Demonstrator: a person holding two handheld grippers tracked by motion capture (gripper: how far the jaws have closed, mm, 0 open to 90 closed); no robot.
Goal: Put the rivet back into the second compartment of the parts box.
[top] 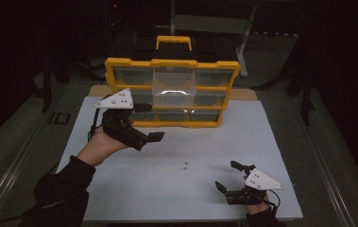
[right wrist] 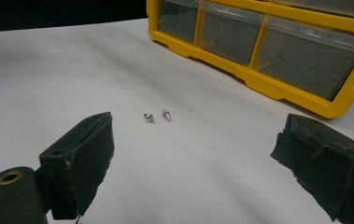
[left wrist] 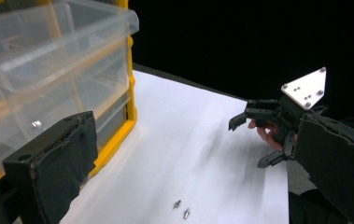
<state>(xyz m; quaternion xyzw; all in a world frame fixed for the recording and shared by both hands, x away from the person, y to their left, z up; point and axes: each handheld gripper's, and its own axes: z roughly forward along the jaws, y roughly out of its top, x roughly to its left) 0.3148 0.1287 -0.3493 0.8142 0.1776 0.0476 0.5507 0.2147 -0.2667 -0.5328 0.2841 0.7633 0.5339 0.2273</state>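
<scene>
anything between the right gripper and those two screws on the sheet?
Nothing visible. The right gripper has its jaws open and faces the two screws across bare white sheet. The yellow organizer stands off to the side beyond them, and the left gripper is raised near the organizer, apart from that line.

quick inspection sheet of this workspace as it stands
surface: white table top, bare apart from the items below
job's things: two small screws lying loose side by side mid-table; yellow drawer organizer upright at the far edge, its middle clear drawer pulled out
clutter: nothing seen
grippers: left gripper open, raised near the organizer; right gripper open, low, facing the screws; both hold nothing
cables: black cable behind the left gripper
surroundings: dark, metal frame behind
</scene>
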